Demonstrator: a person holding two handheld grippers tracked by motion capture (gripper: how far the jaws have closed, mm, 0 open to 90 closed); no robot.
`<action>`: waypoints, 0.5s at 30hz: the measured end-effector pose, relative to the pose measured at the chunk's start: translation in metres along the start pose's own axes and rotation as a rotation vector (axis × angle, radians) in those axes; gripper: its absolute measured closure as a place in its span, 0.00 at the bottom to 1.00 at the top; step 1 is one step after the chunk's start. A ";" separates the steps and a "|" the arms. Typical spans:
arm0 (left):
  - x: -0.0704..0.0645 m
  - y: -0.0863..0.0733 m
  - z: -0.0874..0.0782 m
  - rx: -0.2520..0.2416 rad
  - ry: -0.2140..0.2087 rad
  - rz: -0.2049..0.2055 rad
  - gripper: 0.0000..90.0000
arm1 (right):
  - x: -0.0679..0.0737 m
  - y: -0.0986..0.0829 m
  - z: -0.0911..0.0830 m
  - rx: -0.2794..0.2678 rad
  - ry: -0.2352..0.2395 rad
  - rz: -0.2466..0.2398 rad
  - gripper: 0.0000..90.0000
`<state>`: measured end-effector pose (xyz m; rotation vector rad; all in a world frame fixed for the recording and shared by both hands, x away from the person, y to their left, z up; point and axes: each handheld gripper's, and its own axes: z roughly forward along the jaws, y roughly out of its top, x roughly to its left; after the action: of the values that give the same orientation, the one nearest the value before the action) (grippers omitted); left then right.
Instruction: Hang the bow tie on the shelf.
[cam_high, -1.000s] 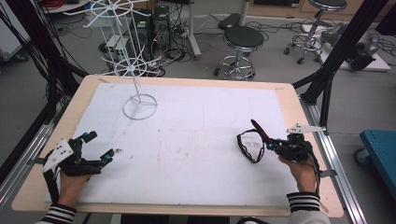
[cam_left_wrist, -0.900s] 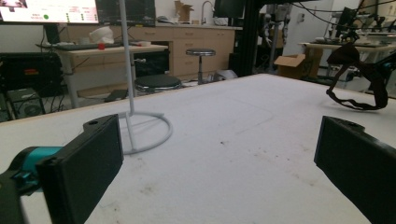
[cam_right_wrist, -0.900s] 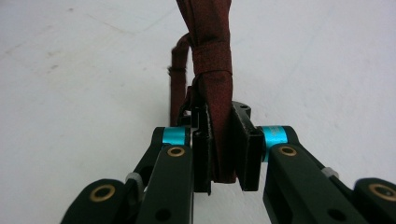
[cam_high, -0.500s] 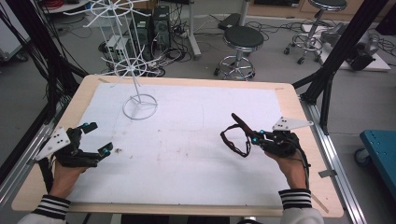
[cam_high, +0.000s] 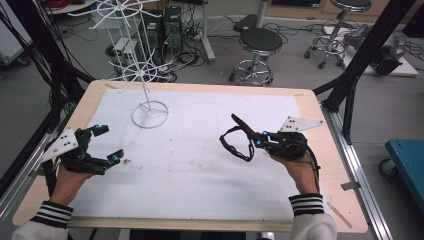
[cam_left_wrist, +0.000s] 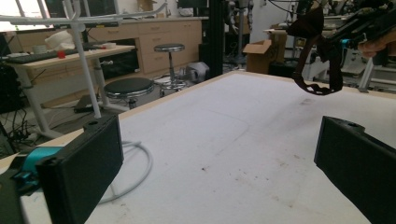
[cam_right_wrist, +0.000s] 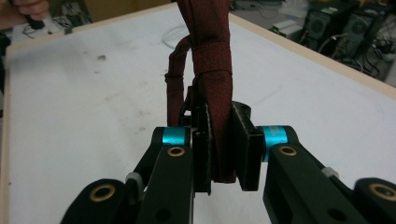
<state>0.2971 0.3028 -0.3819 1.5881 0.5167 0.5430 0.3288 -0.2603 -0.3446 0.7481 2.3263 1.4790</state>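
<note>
1. I have the table (cam_high: 210, 200) in front of me, its top covered by a white sheet with a few brown stains.
2. At the far left of the table stands a white wire rack (cam_high: 142, 75), a thin pole on a ring base with spoked wheels higher up.
3. My right tongs (cam_high: 252, 140) sit right of the table's middle, raised off the sheet and pointing left. In the right gripper view the jaws are squeezed together on a dark red strap (cam_right_wrist: 212, 70), with the fabric pinched flat between the pads.
4. That strap (cam_high: 236, 142) is held above the table: one end sticks up and away past the jaws, while a loop hangs down to the left of them. From the left gripper view the loop (cam_left_wrist: 322, 70) hangs clear of the sheet.
5. My left tongs (cam_high: 106, 144) are near the table's left edge, pointing right. The jaws stand wide apart, with only the bare sheet between them.
</note>
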 end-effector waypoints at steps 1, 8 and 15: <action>0.000 0.001 0.001 0.003 -0.006 -0.001 0.02 | 0.001 0.002 0.002 -0.007 0.010 -0.004 0.89; -0.001 0.013 0.013 0.016 -0.057 0.008 0.02 | 0.007 0.014 0.016 -0.027 0.085 -0.026 0.89; -0.005 0.029 0.029 0.033 -0.124 0.023 0.02 | 0.013 0.031 0.031 -0.066 0.162 -0.056 0.89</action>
<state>0.3116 0.2749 -0.3549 1.6497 0.4162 0.4517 0.3420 -0.2192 -0.3300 0.5601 2.3795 1.6376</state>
